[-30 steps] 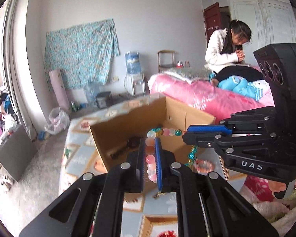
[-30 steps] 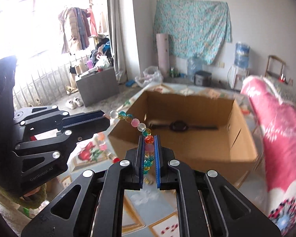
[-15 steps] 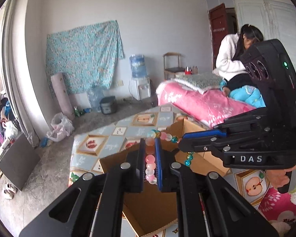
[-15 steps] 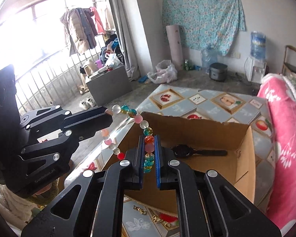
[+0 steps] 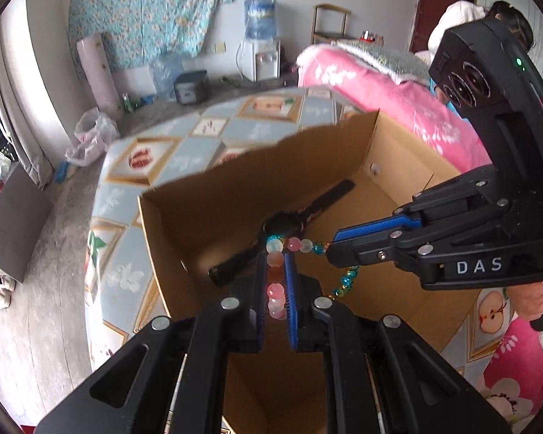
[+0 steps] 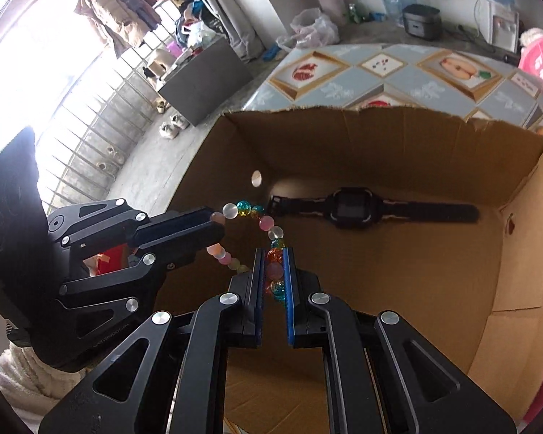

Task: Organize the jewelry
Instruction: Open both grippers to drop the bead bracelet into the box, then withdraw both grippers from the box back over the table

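Note:
A bead bracelet (image 5: 276, 282) of pink, white and teal beads hangs between both grippers over an open cardboard box (image 5: 206, 195). My left gripper (image 5: 275, 256) is shut on its pink-white end. My right gripper (image 6: 273, 253) is shut on its orange-teal end (image 6: 275, 271). In the left wrist view the right gripper (image 5: 331, 249) comes in from the right. In the right wrist view the left gripper (image 6: 217, 224) comes in from the left. A black wristwatch (image 6: 354, 209) lies flat on the box floor, also in the left wrist view (image 5: 282, 228).
The box (image 6: 517, 238) stands on a table with a fruit-patterned cloth (image 5: 155, 152). A pink bed (image 5: 380, 86) lies to the right with a seated person behind. A grey cabinet (image 6: 202, 83) and shoes sit on the floor by the window rails.
Both grippers, still holding the bracelet, have moved forward and tipped down, so they now hang over the inside of the box with the watch below.

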Demonstrator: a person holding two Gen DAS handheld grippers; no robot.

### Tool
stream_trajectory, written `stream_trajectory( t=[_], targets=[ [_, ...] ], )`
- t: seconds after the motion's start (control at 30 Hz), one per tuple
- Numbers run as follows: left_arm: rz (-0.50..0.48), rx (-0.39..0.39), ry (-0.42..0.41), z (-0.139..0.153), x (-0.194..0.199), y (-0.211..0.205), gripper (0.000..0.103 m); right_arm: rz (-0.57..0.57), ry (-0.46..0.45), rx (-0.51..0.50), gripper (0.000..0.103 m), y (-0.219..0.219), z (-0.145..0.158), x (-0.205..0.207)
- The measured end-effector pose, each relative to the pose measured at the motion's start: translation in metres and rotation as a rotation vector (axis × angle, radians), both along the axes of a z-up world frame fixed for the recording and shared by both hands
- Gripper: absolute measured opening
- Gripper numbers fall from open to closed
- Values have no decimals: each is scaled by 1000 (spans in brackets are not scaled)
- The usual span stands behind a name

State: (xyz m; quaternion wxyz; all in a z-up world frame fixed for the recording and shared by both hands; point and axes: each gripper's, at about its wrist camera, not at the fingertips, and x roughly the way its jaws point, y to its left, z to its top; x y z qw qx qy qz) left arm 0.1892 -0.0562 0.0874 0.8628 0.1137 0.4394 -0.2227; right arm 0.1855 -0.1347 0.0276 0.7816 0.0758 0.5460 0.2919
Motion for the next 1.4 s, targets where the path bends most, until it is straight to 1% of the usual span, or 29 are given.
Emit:
stream_trajectory(
  t=[0.07, 0.1, 0.13, 0.17, 0.2, 0.27, 0.3, 0.37, 0.43, 0.5, 0.53, 0.57, 0.6, 0.63, 0.67, 0.7, 0.77, 0.8, 0.87, 0.9, 0.97, 1.07, 1.13, 1.17, 1.23, 1.4],
  targets=[
    [-3, 36, 36, -10, 4, 0, 10, 14, 39, -13, 8, 2, -9, 4],
    [-11, 56, 63, -15, 7, -2, 10, 19, 65, -16, 12, 3, -13, 7],
    [-12, 74, 83, -18, 8, -3, 11, 18, 93, -14, 12, 3, -18, 10],
    [-16, 98, 111, -23, 10, -5, 18, 12, 104, -10, 14, 2, -22, 12],
    [-21, 113, 127, -27, 11, -6, 22, 4, 111, -10, 19, 2, -23, 14],
    [-15, 117, 105, -26, 10, -4, 28, -17, 114, -4, 22, -2, -25, 17],
    [-9, 109, 97, -25, 8, -3, 28, -27, 112, 4, 22, -4, -24, 17],
    [9, 65, 74, -17, 6, 4, 29, -39, 98, 15, 23, -9, -21, 16],
    [31, 27, 43, -8, 2, 13, 29, -52, 67, 17, 28, -14, -14, 12],
    [60, -6, 1, 3, -3, 23, 32, -65, 11, 32, 35, -22, 0, 3],
    [71, -22, -20, 9, -6, 27, 35, -71, -15, 37, 37, -26, 7, -2],
    [86, -52, -47, 16, -12, 35, 40, -81, -62, 50, 42, -34, 19, -12],
    [101, -88, -71, 22, -21, 44, 42, -94, -99, 61, 50, -41, 28, -19],
    [116, -123, -88, 26, -29, 52, 47, -109, -131, 68, 54, -47, 35, -26],
    [128, -158, -95, 29, -35, 60, 51, -139, -182, 71, 59, -58, 46, -38],
    [138, -202, -95, 29, -45, 69, 53, -168, -228, 70, 64, -69, 55, -50],
    [144, -297, -73, 23, -62, 85, 59, -238, -306, 47, 68, -90, 66, -70],
    [152, -332, -57, 18, -68, 91, 61, -290, -338, 22, 71, -101, 69, -79],
    [174, -392, -19, 5, -78, 99, 66, -393, -368, -8, 74, -126, 68, -96],
    [177, -428, 2, -3, -82, 102, 66, -427, -362, -5, 74, -135, 66, -101],
    [170, -485, 44, -19, -82, 101, 67, -492, -303, 36, 74, -156, 50, -106],
    [195, -513, 78, -38, -81, 97, 67, -527, -203, 88, 74, -166, 16, -102],
    [193, -560, 87, -44, -79, 95, 67, -537, -161, 115, 74, -170, 5, -101],
    [188, -572, 94, -45, -78, 93, 67, -532, -143, 144, 74, -170, 0, -101],
    [189, -561, 87, -44, -78, 91, 67, -509, -122, 190, 74, -166, -4, -101],
    [175, -531, 71, -39, -73, 88, 67, -508, -139, 137, 74, -155, 9, -104]
  ],
)
